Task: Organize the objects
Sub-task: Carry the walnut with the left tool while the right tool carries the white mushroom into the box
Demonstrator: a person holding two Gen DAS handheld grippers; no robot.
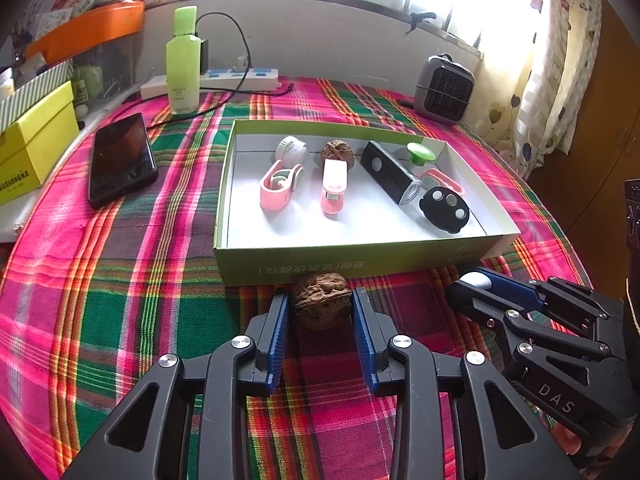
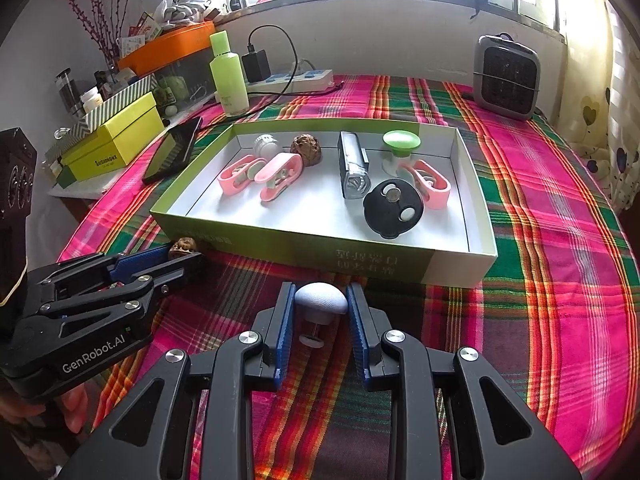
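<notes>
I am holding a wrinkled brown walnut [image 1: 322, 300] between the blue ribbed pads of my left gripper [image 1: 320, 306], low in the centre of the left wrist view, and it is sitting on the plaid pink, green and orange tablecloth [image 1: 120, 300] just in front of the near wall of the shallow green cardboard box with a white inside [image 1: 280, 268]. My right gripper [image 2: 320, 304] is clamping a small pale grey mushroom-shaped knob with a thin stem [image 2: 320, 298], low in the centre of the right wrist view, also just short of the box's near wall. Inside the box, across the middle of both frames, a second brown walnut [image 1: 338, 152], a white ribbed cap [image 1: 292, 148], pink plastic clips [image 1: 276, 186], a black rectangular flashlight [image 1: 390, 174], a green-topped knob [image 1: 420, 154] and a black round disc with silver buttons [image 1: 444, 208] are lying apart from one another. To the left of the box a black smartphone [image 1: 120, 160] is lying flat, with a yellow-green cardboard box [image 1: 36, 148] at the left edge. A pale green bottle [image 1: 183, 60] is standing upright in the upper left beside a white power strip [image 1: 224, 80], and a small grey heater [image 1: 444, 88] is sitting in the upper right.
</notes>
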